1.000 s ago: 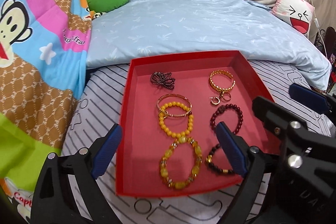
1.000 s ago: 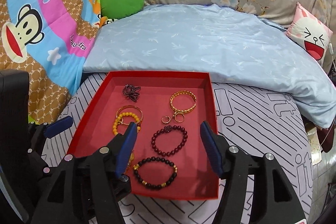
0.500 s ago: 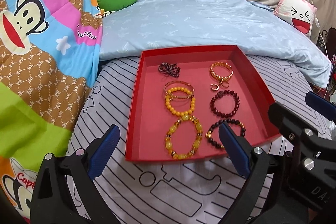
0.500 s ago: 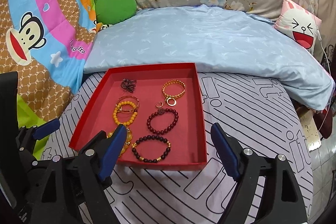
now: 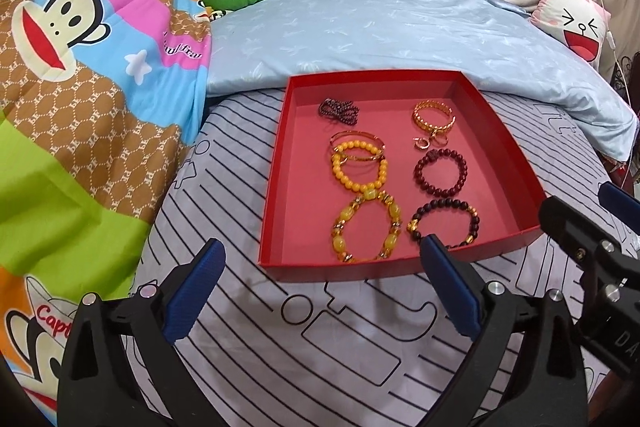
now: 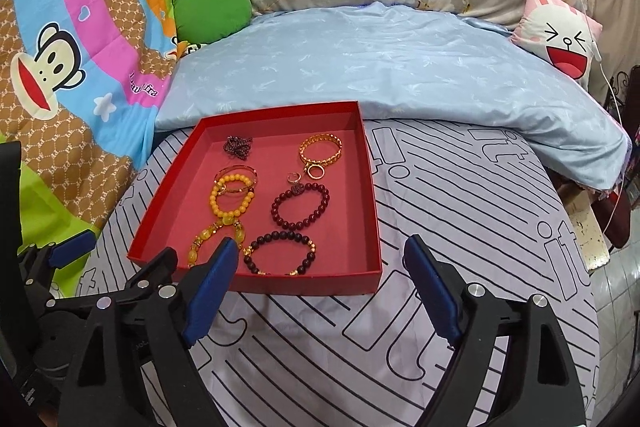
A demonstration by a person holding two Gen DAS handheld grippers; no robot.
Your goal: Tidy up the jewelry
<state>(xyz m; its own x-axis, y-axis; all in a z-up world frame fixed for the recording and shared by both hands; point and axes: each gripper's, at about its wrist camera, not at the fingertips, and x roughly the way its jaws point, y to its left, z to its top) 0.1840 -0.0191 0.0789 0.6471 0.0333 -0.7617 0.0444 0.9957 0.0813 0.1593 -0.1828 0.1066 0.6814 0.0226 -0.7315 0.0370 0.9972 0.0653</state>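
Tiled floor (image 6: 612,311) shows only from the right wrist.

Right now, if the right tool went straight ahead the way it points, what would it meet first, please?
Probably the near wall of the red tray, just ahead between the open right tool tips; depth is uncertain, so it may meet the striped sheet first.

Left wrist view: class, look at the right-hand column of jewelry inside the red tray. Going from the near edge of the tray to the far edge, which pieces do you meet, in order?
Black bead bracelet with gold charms → dark red bead bracelet → small gold rings → gold chain bangle, all in the red tray.
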